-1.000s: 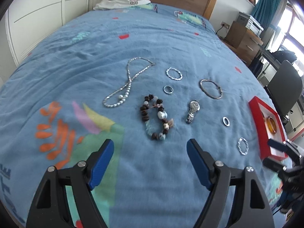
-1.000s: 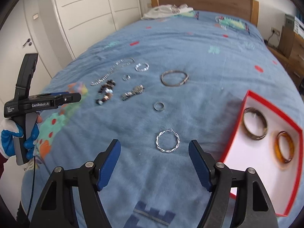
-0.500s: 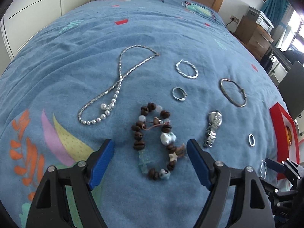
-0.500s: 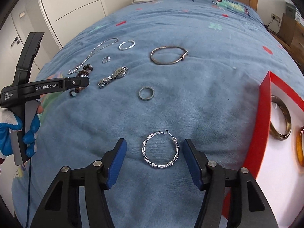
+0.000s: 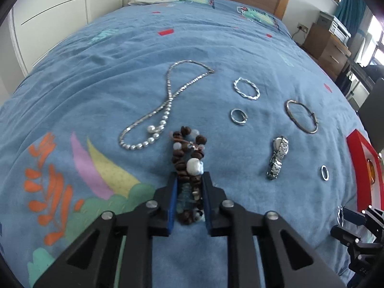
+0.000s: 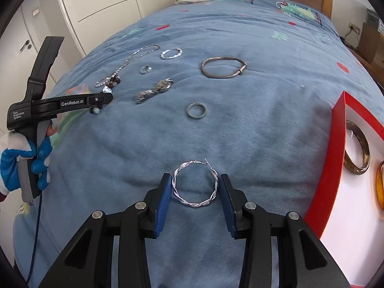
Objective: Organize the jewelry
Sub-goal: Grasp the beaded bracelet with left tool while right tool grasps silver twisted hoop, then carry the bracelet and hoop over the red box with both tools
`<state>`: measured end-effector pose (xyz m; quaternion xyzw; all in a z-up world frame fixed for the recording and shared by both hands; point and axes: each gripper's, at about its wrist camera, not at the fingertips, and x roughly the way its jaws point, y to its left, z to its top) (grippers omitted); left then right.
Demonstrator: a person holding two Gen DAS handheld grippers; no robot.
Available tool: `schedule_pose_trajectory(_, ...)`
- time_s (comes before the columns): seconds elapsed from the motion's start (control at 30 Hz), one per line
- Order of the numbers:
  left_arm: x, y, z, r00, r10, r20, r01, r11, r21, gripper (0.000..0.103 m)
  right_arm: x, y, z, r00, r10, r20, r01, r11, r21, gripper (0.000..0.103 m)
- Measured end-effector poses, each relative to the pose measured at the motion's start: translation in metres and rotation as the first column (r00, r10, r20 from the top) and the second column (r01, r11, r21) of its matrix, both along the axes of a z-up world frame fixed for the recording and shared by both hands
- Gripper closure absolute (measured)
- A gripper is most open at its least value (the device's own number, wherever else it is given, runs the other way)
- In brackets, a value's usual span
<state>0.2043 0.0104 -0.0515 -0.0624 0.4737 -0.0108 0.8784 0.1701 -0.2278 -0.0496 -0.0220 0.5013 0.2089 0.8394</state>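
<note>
My left gripper (image 5: 189, 182) is shut on the brown and white bead bracelet (image 5: 188, 158), which lies squeezed between its blue pads on the blue bedspread. My right gripper (image 6: 195, 180) has closed onto a twisted silver hoop earring (image 6: 195, 184); both pads touch its sides. A red box (image 6: 336, 158) with a white inside stands at the right, holding a brown bangle (image 6: 357, 151) and an amber bangle (image 6: 379, 184).
On the bedspread lie a silver pearl necklace (image 5: 165, 105), a second twisted hoop (image 5: 246, 88), a small ring (image 5: 238, 116), a thin silver bangle (image 5: 301, 116), a watch (image 5: 277, 157) and a plain ring (image 5: 324, 172). The left gripper (image 6: 72, 102) shows in the right wrist view.
Both grippers moved forward and down. The left closed from wide open onto the bead bracelet. The right narrowed onto the twisted hoop.
</note>
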Motion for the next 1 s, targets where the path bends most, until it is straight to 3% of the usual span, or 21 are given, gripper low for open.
schedule_pose_trajectory(0.53, -0.065, -0.012, 0.065, 0.995, -0.043, 0.094, 0.039, 0.998, 0.039, 0.091, -0.042, -0.015, 0.066, 0.991, -0.017, 0.131, 0.015, 1.000, 0.014, 0.064)
schedule_pose_trajectory(0.8, -0.094, -0.057, 0.108, 0.977, -0.134, 0.166, 0.130, 0.991, 0.035, 0.091, -0.069, -0.069, 0.104, 0.977, -0.071, 0.200, 0.073, 0.997, -0.001, 0.064)
schedule_pose_trajectory(1.0, -0.105, -0.109, 0.144, 0.948, -0.228, 0.223, 0.230, 0.973, 0.017, 0.091, -0.087, -0.116, 0.128, 0.961, -0.127, 0.246, 0.133, 0.991, -0.007, 0.064)
